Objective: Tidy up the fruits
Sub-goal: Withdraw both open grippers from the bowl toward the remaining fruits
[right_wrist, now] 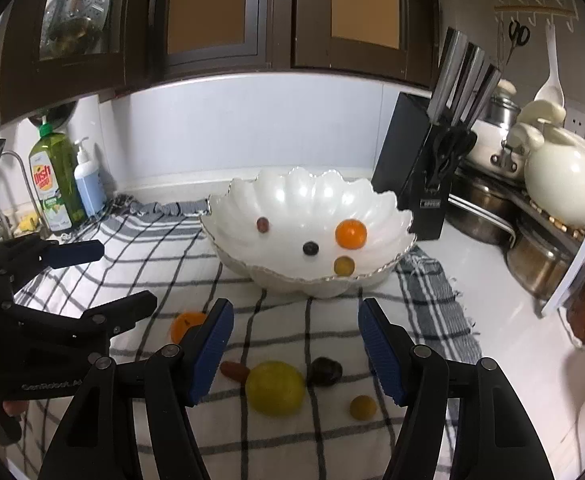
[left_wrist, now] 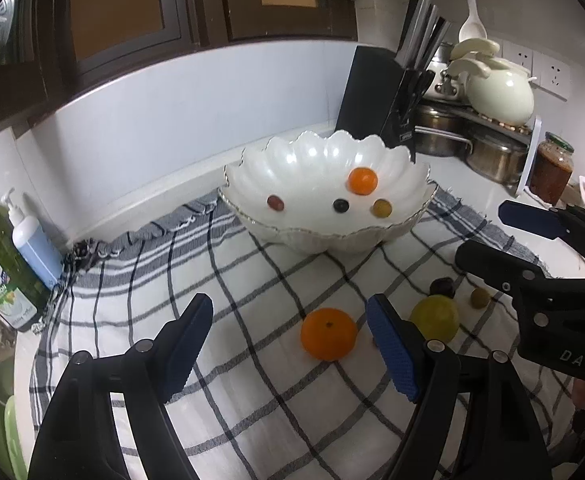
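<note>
A white scalloped bowl (left_wrist: 312, 156) (right_wrist: 292, 190) stands on a checked cloth (left_wrist: 252, 392) and holds a small orange (left_wrist: 362, 181), a red grape (left_wrist: 275, 203), a dark berry (left_wrist: 340, 205) and a yellowish one (left_wrist: 381, 208). In front of it an orange (left_wrist: 328, 334) lies between the fingers of my open left gripper (left_wrist: 292, 344), near its right finger. My right gripper (right_wrist: 296, 352) is open above a yellow-green fruit (right_wrist: 275, 388), a dark plum (right_wrist: 324, 371), a red date (right_wrist: 234, 371) and a small yellow fruit (right_wrist: 363, 407). Neither gripper touches any fruit.
A black knife block (right_wrist: 416, 184) stands right of the bowl, with steel pots (right_wrist: 480, 212), a cream pot (right_wrist: 562, 184) and a sauce jar (left_wrist: 552, 168) beyond it. Dish soap (right_wrist: 54, 184) and a pump bottle (right_wrist: 88, 184) stand at the back left by the sink.
</note>
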